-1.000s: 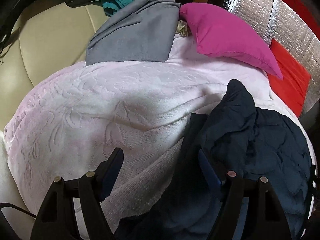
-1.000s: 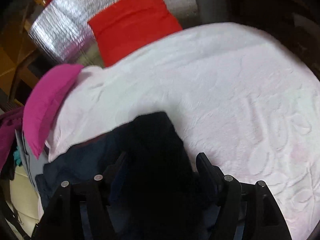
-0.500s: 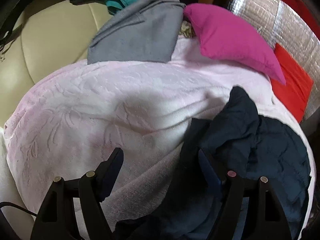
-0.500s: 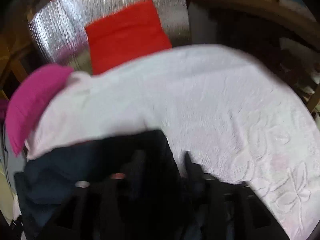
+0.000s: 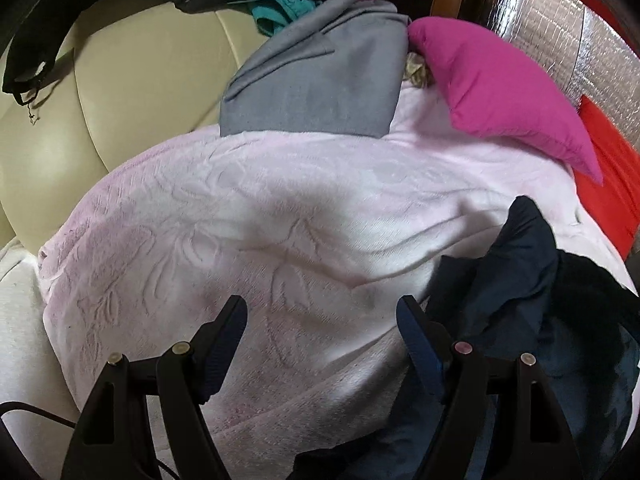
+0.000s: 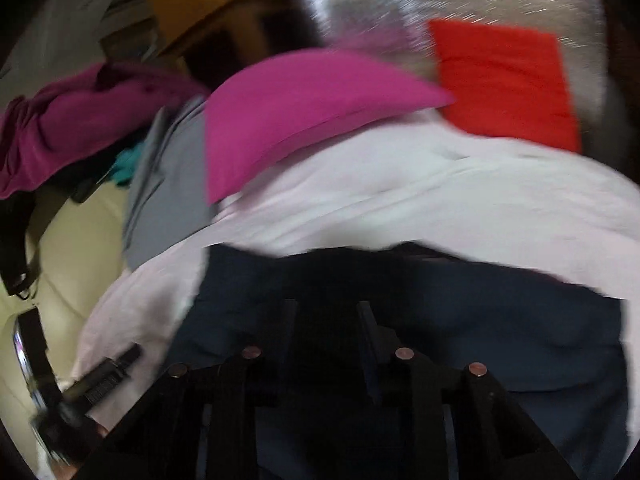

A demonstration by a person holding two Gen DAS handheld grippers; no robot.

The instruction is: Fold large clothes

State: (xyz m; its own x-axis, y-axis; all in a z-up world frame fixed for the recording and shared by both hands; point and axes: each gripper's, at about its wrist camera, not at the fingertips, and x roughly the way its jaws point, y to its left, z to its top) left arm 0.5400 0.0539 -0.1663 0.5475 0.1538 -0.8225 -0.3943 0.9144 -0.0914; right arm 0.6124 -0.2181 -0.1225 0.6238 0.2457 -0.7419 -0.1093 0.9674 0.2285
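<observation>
A crumpled navy garment (image 5: 532, 264) lies on the pink embossed blanket (image 5: 280, 200) at the lower right, with one fold standing up in a peak. My left gripper (image 5: 320, 304) hovers open over bare blanket, its right finger (image 5: 416, 332) just beside the garment's edge. In the blurred right wrist view the navy garment (image 6: 500, 320) spreads under my right gripper (image 6: 326, 306). Its jaws are closing, and dark cloth fills the narrow gap between them. Blur hides whether the pads press on it. The left gripper (image 6: 104, 376) shows at the lower left.
A folded grey garment (image 5: 320, 76) and a magenta pillow (image 5: 500, 92) lie at the blanket's far edge. A red cushion (image 5: 612, 184) leans on silver foil padding (image 5: 560, 28). The cream sofa back (image 5: 120, 112) holds black, teal and purple clothes.
The right wrist view has swung left, bringing the grey garment, sofa and left gripper into sight, and its jaws stand narrower. The left gripper drifted slightly and stays open.
</observation>
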